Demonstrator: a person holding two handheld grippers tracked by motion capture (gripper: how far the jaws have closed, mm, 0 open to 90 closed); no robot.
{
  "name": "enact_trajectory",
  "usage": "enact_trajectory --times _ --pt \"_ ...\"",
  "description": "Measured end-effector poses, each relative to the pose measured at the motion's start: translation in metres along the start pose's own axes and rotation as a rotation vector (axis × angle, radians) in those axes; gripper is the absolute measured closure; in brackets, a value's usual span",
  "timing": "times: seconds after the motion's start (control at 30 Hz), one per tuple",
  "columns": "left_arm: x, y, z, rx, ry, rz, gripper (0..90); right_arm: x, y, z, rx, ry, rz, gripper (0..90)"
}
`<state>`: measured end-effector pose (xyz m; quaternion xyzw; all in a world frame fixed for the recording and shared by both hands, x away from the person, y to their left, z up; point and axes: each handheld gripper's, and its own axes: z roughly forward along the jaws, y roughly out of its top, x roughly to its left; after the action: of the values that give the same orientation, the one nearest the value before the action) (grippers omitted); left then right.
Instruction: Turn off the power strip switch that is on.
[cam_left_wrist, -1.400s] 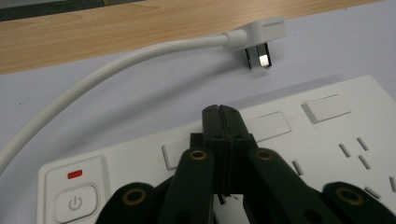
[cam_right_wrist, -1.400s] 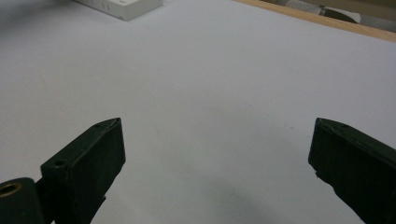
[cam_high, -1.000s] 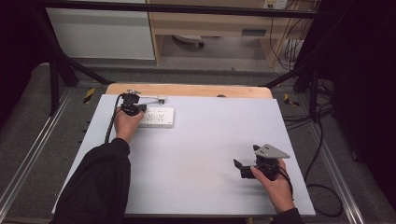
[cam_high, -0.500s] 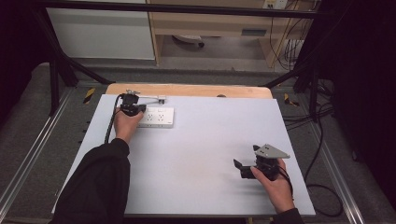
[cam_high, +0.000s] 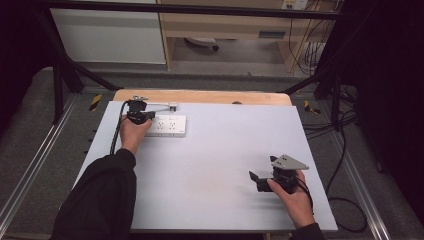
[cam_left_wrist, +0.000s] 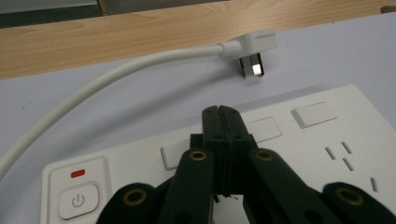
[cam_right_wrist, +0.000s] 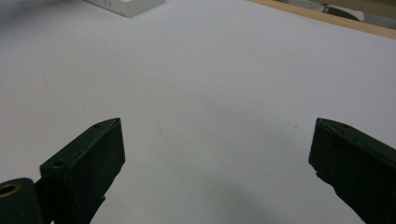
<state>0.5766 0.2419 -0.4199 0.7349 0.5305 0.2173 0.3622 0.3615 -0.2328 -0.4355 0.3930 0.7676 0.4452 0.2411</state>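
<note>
Broad pale counter (cam_high: 215, 165), wooden strip along its far edge. Near the far-left corner, white power strip (cam_high: 166, 125), long axis parallel to that far edge, power button (cam_left_wrist: 78, 201) at its left end. Behind it, toward the wooden strip, white cable (cam_left_wrist: 93, 86) curving to an unplugged plug (cam_left_wrist: 250, 49), prongs down toward the strip, just beyond its row of sockets.

Left claw (cam_left_wrist: 219, 114) directly over the strip's left end, jaws pressed fully together, gripping nothing, tips over the casing between button and first sockets; contact with it impossible to judge. Forearm stretched forward, clearly the nearer hand.

Right claw (cam_high: 255, 181) near the near-right corner, well apart from strip and plug, jaws spread wide and empty, low over bare counter.

Likely next: plug into socket, just beyond the left claw.
</note>
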Motion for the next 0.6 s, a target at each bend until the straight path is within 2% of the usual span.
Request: enact_trajectory --times 0.27,0.37,0.53,0.6 --pt "-0.0035 0.0017 -0.0014 -0.013 -0.020 -0.007 90.0 0.0000 0.0000 0.0006 0.003 -0.002 -0.002 4.0" --pt "-0.0047 0.0015 -0.0027 -0.033 -0.030 -0.014 89.3 0.0001 0.0000 0.0006 0.003 -0.003 -0.005 4.0" --pt "-0.0058 0.0018 -0.0054 -0.037 -0.021 -0.019 78.0 -0.0009 -0.0003 -0.0002 0.002 -0.007 0.004 4.0" --pt "-0.0062 0.0027 -0.0071 -0.041 -0.011 -0.033 70.7 -0.0005 -0.0002 -0.0003 0.002 -0.005 0.004 4.0"
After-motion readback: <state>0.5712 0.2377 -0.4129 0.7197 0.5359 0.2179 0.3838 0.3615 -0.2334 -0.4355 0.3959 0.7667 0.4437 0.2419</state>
